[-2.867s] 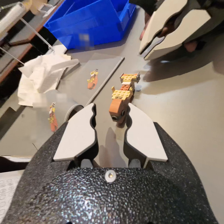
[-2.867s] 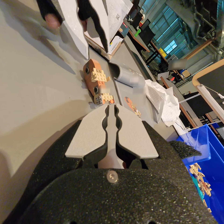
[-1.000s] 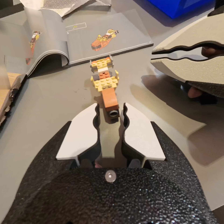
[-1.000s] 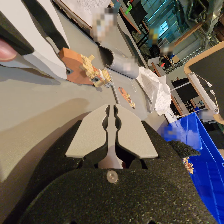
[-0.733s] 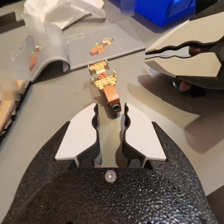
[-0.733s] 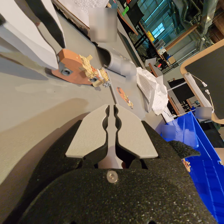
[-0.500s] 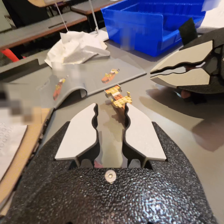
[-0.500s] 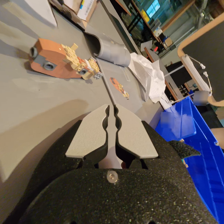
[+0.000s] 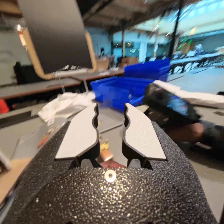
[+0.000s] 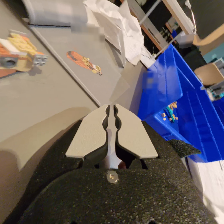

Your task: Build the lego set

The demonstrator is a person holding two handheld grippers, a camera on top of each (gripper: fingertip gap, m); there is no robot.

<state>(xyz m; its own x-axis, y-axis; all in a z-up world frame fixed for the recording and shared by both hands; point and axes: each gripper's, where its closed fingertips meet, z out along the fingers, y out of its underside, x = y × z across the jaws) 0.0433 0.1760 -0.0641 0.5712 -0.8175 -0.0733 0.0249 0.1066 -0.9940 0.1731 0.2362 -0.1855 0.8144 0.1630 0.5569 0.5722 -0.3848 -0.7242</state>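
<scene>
The orange and tan lego model (image 10: 18, 58) lies on the grey table (image 10: 36, 103) at the left of the right wrist view. In the blurred left wrist view it shows low between my fingers (image 9: 105, 152), on the table below them. My left gripper (image 9: 110, 106) is open and empty, raised above the model. My right gripper (image 10: 111, 106) is shut with only a thin slit between the pads, and it holds nothing. It sits over the table near the corner of the open instruction booklet (image 10: 84, 63) and beside the blue bin (image 10: 181, 133).
The blue bin holds several loose pieces (image 10: 169, 114). Crumpled white paper (image 10: 121, 30) lies behind the booklet. In the left wrist view the bin (image 9: 133, 84), the paper (image 9: 67, 104) and the other gripper with a hand (image 9: 175, 109) show ahead. Spacing between my two grippers at the tips: around 20 centimeters.
My left gripper has lifted and tilted up away from the model, which stays on the table. My right gripper has swung away from the model toward the blue bin.
</scene>
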